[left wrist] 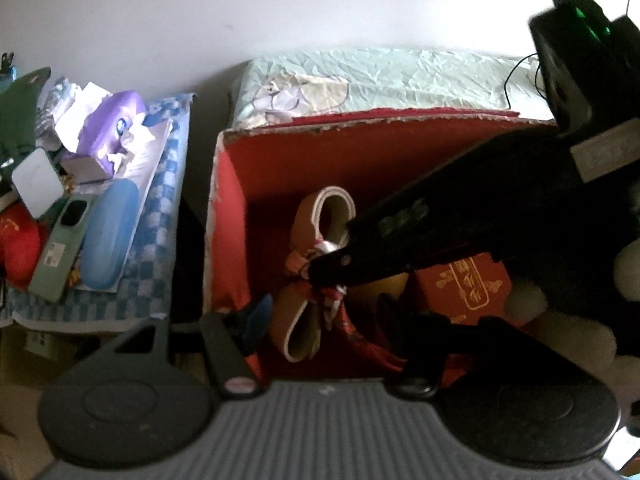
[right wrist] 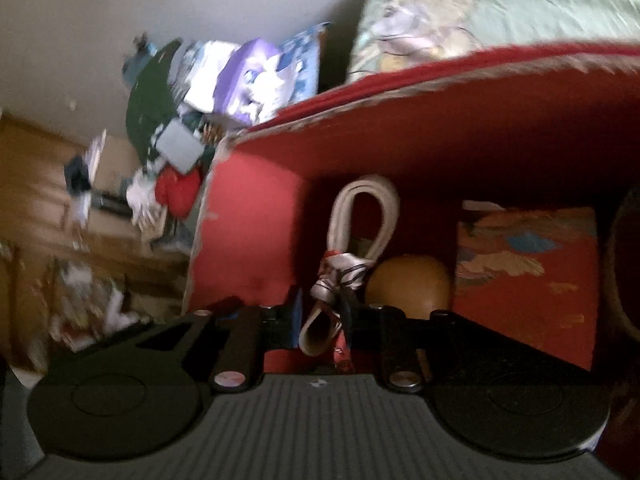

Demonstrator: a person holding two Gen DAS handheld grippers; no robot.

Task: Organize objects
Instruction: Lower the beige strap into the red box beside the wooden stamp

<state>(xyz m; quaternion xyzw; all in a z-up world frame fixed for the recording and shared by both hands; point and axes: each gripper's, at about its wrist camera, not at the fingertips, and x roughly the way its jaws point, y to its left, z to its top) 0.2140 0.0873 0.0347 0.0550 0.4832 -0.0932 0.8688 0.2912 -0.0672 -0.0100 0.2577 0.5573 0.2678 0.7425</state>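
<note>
An open red box point(left wrist: 228, 216) stands beside the bed; it also shows in the right wrist view point(right wrist: 248, 232). Inside lies a cream looped strap tied with a red-and-white ribbon point(left wrist: 320, 216), also in the right wrist view point(right wrist: 360, 208). My right gripper point(right wrist: 320, 320) reaches into the box with the ribbon and strap end between its jaws; it shows in the left wrist view point(left wrist: 320, 268) as a dark arm. My left gripper point(left wrist: 324, 320) hovers open over the box's near side. A tan ball point(right wrist: 408, 288) and a red patterned packet point(right wrist: 524, 276) lie beside the strap.
A red gold-lettered box point(left wrist: 468, 284) lies in the big box. Left of it, a checkered cloth point(left wrist: 160, 248) holds a blue case point(left wrist: 108, 236), a green phone point(left wrist: 60, 248), a purple tissue pack point(left wrist: 116, 136). A green-sheeted bed point(left wrist: 380, 80) lies behind.
</note>
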